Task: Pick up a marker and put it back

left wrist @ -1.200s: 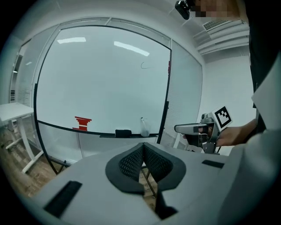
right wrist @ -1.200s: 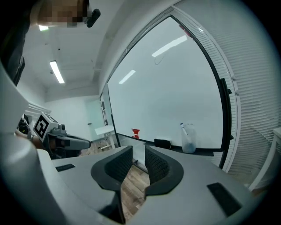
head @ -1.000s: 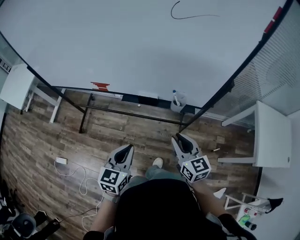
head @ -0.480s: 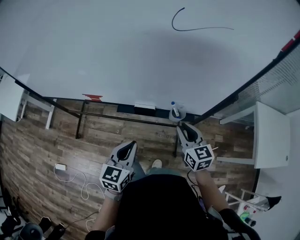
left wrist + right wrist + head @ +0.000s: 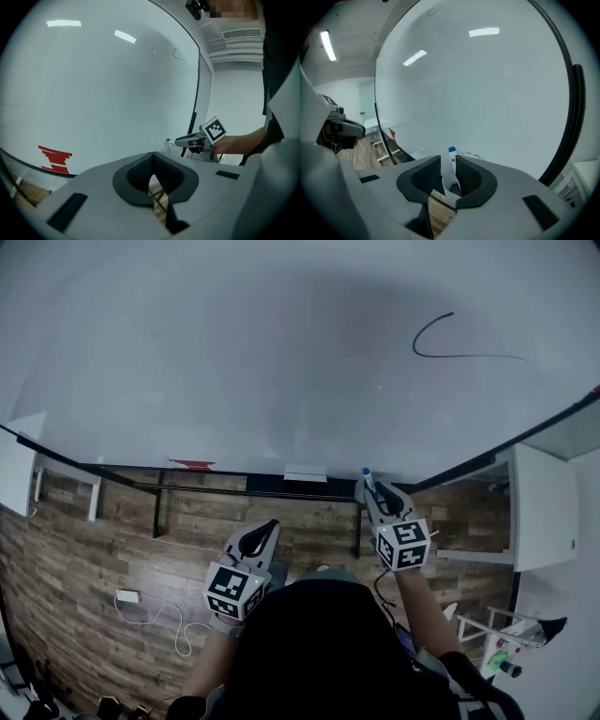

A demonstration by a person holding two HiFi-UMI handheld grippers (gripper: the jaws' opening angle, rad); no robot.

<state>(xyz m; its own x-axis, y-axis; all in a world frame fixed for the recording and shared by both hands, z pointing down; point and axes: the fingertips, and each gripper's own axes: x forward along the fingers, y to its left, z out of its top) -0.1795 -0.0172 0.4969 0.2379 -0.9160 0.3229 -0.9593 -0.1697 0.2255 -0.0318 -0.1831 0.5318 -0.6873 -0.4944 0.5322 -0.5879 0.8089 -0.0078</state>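
A white marker with a blue cap [image 5: 451, 161] stands upright in a small white cup [image 5: 449, 185] on the whiteboard's bottom rail. My right gripper [image 5: 448, 165] has reached it, with the marker between the two pads; the jaws are opening and I see no pad pressing on it. In the head view the blue cap [image 5: 367, 474] pokes out just past the right gripper [image 5: 375, 495]. My left gripper [image 5: 267, 529] hangs lower at the left, away from the board, shut with nothing in it [image 5: 153, 157].
A big whiteboard [image 5: 281, 352] fills the front, with a black curved line [image 5: 450, 343] drawn at upper right. A red mark [image 5: 192, 464] and a white block [image 5: 306, 474] sit along its bottom rail. A white table [image 5: 544, 512] stands right; a cable [image 5: 159, 615] lies on the wooden floor.
Both grippers have moved forward toward the board. The right gripper has come up to the marker cup, so its jaws now straddle the marker. The left stays low.
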